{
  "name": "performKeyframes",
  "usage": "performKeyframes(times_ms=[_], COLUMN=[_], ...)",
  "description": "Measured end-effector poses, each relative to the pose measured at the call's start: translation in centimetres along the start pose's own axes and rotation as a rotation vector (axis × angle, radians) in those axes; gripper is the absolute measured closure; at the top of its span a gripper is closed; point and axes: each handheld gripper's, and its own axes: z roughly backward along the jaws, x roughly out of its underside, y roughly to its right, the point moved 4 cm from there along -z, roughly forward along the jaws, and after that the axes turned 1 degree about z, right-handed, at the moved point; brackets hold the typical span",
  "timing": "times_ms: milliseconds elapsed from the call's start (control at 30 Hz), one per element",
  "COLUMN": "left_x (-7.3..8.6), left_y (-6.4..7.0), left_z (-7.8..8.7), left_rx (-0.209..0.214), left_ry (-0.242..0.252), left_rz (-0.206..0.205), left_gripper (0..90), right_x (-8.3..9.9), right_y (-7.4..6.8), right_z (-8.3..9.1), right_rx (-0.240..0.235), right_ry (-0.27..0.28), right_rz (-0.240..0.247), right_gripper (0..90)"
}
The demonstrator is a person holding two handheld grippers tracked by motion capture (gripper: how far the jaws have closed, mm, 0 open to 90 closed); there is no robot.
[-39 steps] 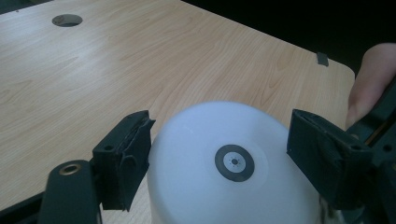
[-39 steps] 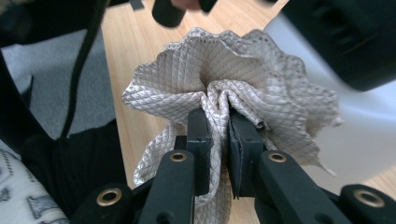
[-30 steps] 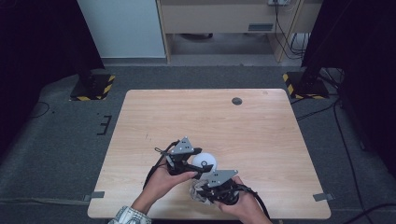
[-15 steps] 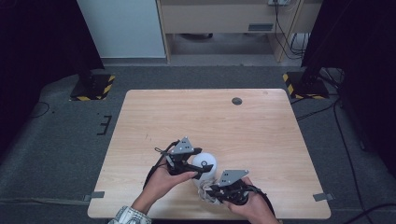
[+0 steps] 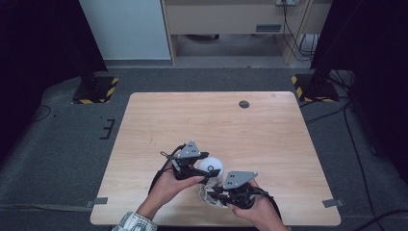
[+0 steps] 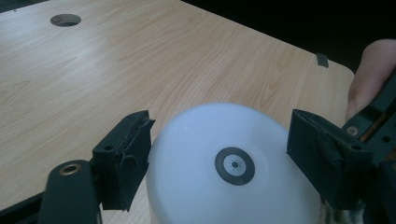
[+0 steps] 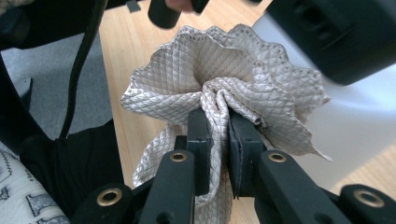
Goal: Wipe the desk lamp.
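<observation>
Wooden tabletop, near edge: an upturned white bowl sits between the spread jaws of my left tool, the left pad touching its side, the right pad's contact unclear. Just beside it, my right tool is clamped tight on a bunched beige quilted cloth.

Both forearms enter from the near edge, the left gripper held near the table's middle with jaws spread wide apart, the right gripper just right and nearer, angled left, its jaws clamped together with only a narrow gap.
</observation>
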Motion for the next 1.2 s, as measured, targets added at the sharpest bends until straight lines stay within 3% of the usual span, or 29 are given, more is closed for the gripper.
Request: performKeyframes(times_ms=[233,467,1000,1133,1200], left_x=[0.0,0.1,-0.5,-0.8,-1.1], left_y=[0.0,0.0,-1.2,-1.3,-1.0], left_z=[0.0,-0.2,-0.7,-0.6,-0.2], left_rx=[-0.001,-0.004,-0.032,-0.064,-0.066], left_ry=[0.002,0.017,0.02,0.019,0.043], left_rz=[0.006,0.016,0.029,-0.012,-0.015], left_gripper=[21.1,21.1,20.7,17.5,16.2], right_x=[2.1,3.8,3.1,3.1,3.2], right_y=[0.4,1.9,3.0,2.9,2.5], right_z=[-1.2,0.6,-0.1,-0.4,-0.4], right_rx=[-0.002,0.039,0.052,0.038,0.029], right_ry=[-0.073,-0.086,-0.075,-0.072,-0.078], right_rz=[-0.003,-0.047,-0.07,-0.071,-0.058], right_gripper=[80.8,80.6,80.6,80.3,80.2])
